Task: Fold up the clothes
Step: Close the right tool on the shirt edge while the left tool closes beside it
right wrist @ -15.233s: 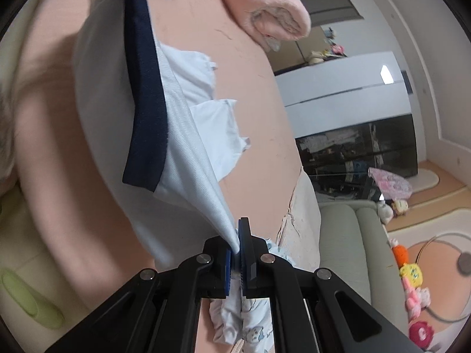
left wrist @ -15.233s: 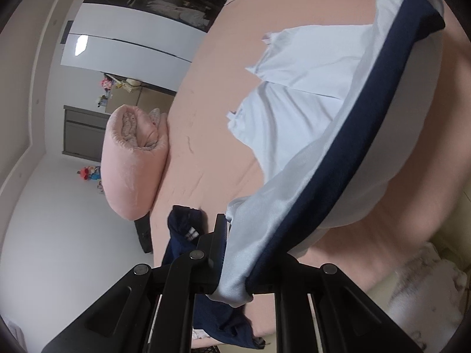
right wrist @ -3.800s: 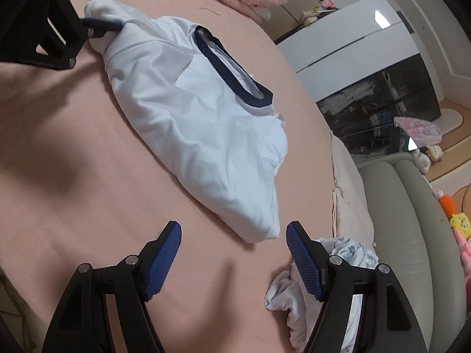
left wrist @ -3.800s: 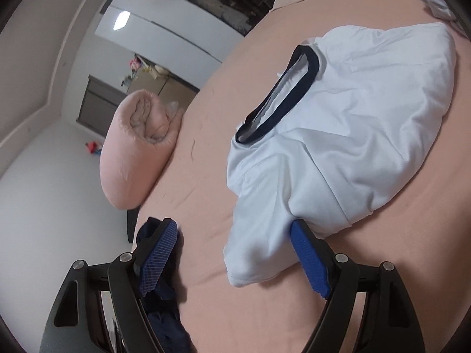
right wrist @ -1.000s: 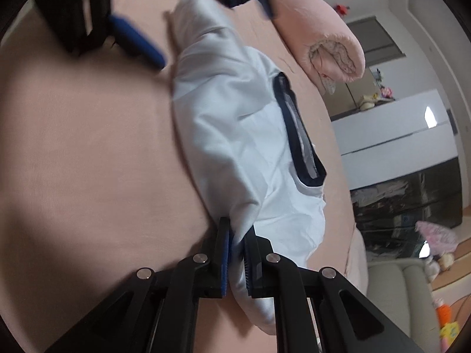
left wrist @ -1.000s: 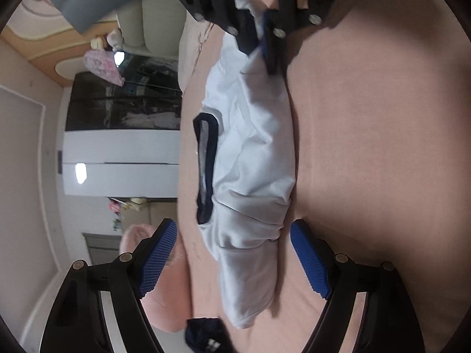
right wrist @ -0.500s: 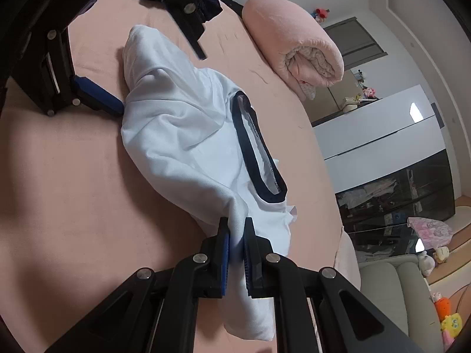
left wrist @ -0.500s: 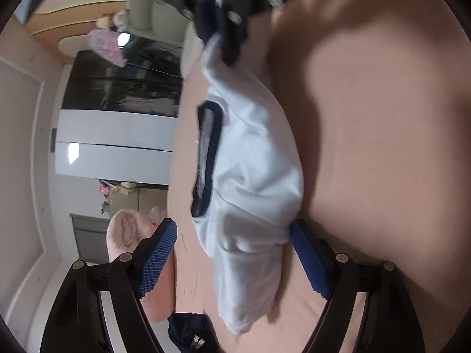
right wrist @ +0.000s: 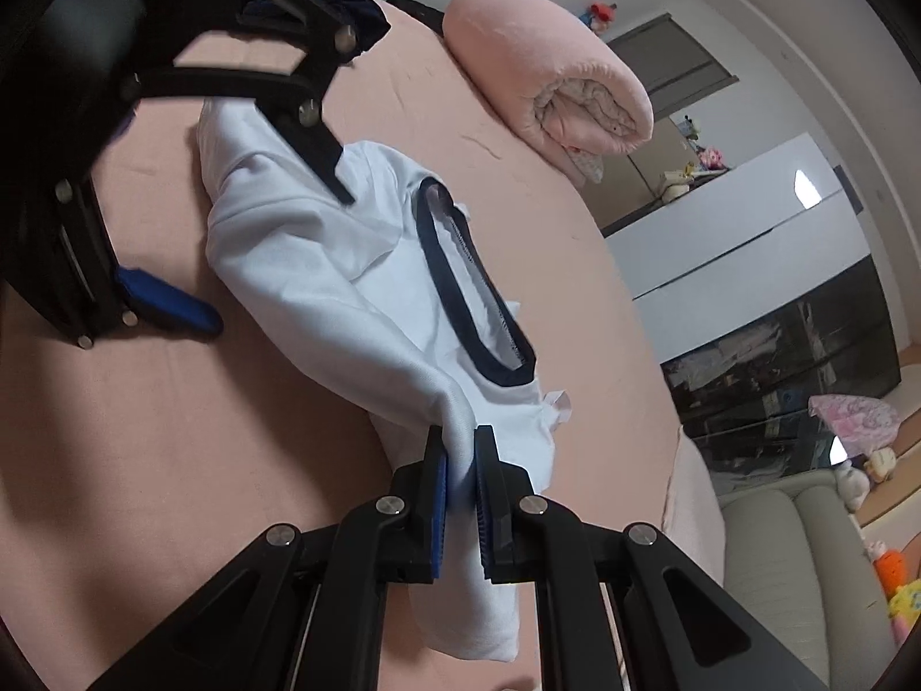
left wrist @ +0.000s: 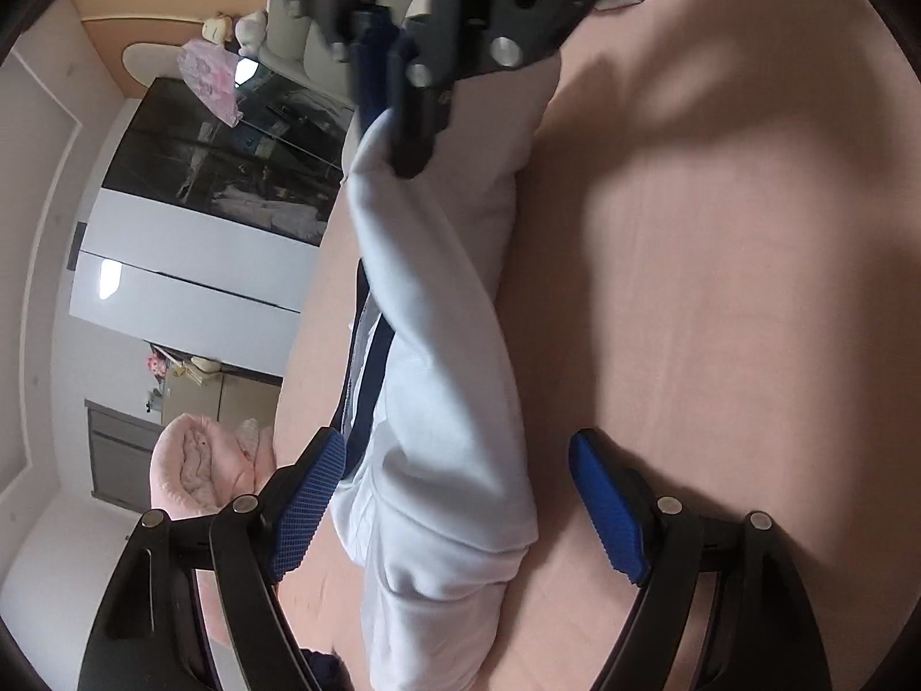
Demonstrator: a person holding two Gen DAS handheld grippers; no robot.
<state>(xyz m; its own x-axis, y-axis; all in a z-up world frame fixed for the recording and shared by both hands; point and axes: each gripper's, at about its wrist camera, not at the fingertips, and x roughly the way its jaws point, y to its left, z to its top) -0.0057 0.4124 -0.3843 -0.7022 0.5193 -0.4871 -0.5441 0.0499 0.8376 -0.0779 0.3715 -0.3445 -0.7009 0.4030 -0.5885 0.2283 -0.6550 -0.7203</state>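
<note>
White tee with a navy collar [right wrist: 368,282] is sprawled on the pink bed [right wrist: 172,437]. Its near end is pinched tight in the right gripper [right wrist: 459,481]. The far end is straddled by the left gripper [left wrist: 457,509], jaws spread wide, nothing clamped.

I see the shirt [right wrist: 322,265] lying on the bed [right wrist: 172,432], stretched between my two claws. Beyond the shirt, a rolled blanket [right wrist: 552,86] rests on the bed. A sofa [right wrist: 806,564] stands off the bed's right side, past the shirt.
</note>
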